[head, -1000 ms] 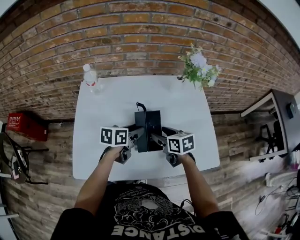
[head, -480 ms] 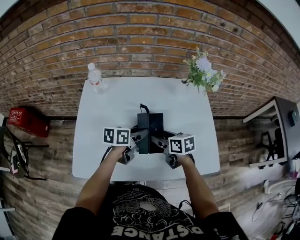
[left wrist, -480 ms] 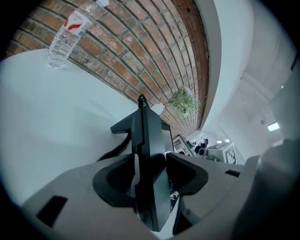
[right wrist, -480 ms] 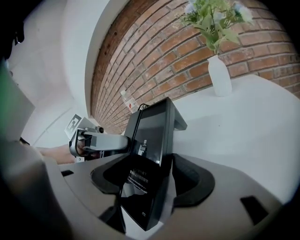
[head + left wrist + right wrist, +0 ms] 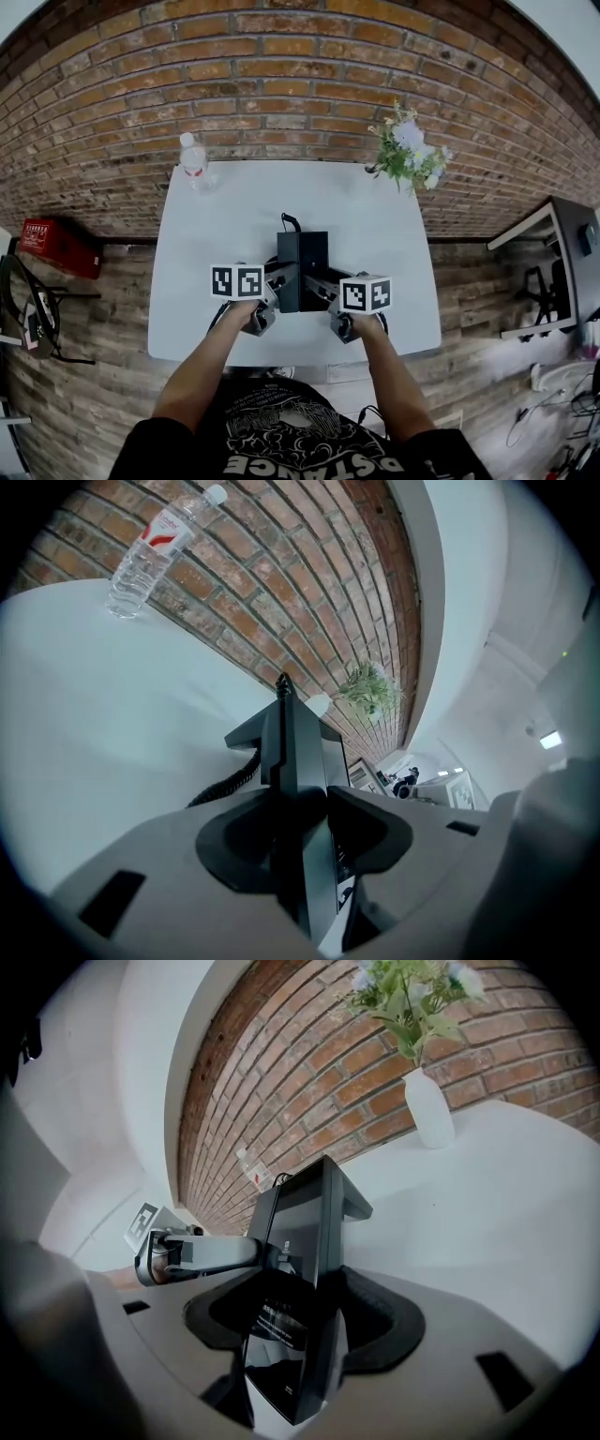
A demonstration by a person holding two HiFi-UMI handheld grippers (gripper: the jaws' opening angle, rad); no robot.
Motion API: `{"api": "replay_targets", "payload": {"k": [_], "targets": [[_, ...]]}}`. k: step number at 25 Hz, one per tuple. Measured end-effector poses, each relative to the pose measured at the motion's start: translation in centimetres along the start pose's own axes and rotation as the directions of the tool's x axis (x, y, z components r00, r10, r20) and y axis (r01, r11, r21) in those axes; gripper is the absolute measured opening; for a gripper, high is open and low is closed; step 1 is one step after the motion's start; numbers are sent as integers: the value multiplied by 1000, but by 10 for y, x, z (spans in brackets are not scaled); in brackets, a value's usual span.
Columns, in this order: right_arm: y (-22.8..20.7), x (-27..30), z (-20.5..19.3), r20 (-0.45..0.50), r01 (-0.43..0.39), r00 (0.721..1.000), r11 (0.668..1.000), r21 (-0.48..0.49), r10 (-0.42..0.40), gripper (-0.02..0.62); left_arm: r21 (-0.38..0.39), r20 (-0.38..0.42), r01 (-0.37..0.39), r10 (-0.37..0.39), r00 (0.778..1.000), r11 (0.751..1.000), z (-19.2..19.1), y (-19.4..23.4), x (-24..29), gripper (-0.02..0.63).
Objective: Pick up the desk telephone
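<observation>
A black desk telephone (image 5: pixel 302 267) sits on the white table (image 5: pixel 216 234), its coiled cord trailing at its left. My left gripper (image 5: pixel 281 278) is at the phone's left side near the front. My right gripper (image 5: pixel 319 284) is at the right side. In the left gripper view the phone's thin edge (image 5: pixel 291 752) stands between the closing jaws of the left gripper (image 5: pixel 300 832), with a slim gap at one pad. In the right gripper view the phone (image 5: pixel 309 1241) stands between the closing jaws of the right gripper (image 5: pixel 305 1321), and room shows on its left.
A clear water bottle (image 5: pixel 193 159) stands at the table's far left corner. A white vase of flowers (image 5: pixel 408 150) stands at the far right corner. A brick wall runs behind the table. A red box (image 5: pixel 56 246) lies on the floor at left.
Both grippers and the phone keep their places on the table. Only the head view has shifted slightly.
</observation>
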State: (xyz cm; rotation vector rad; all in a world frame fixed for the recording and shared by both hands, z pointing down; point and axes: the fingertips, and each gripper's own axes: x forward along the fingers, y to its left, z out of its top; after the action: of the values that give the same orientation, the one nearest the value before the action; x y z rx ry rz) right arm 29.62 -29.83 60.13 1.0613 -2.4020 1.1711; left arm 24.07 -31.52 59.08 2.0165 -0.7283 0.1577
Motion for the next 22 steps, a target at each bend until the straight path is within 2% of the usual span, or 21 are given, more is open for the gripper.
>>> {"api": "replay_targets", "payload": {"k": [7,15,22], "targets": [[0,-3,0,27,10,1000,1000,22,-11,245,16,18,-6,6,1000,1000,2,-5,0,156],[7,-5,11,55,27,998,1000,-15,-26,239,42,71,-9,6,997,999,14,-11,-10,154],[32,0,34,97,-11,995,998,-54,16,238,82,147,-24,12,989,996,38,-18,-32,154]]}}
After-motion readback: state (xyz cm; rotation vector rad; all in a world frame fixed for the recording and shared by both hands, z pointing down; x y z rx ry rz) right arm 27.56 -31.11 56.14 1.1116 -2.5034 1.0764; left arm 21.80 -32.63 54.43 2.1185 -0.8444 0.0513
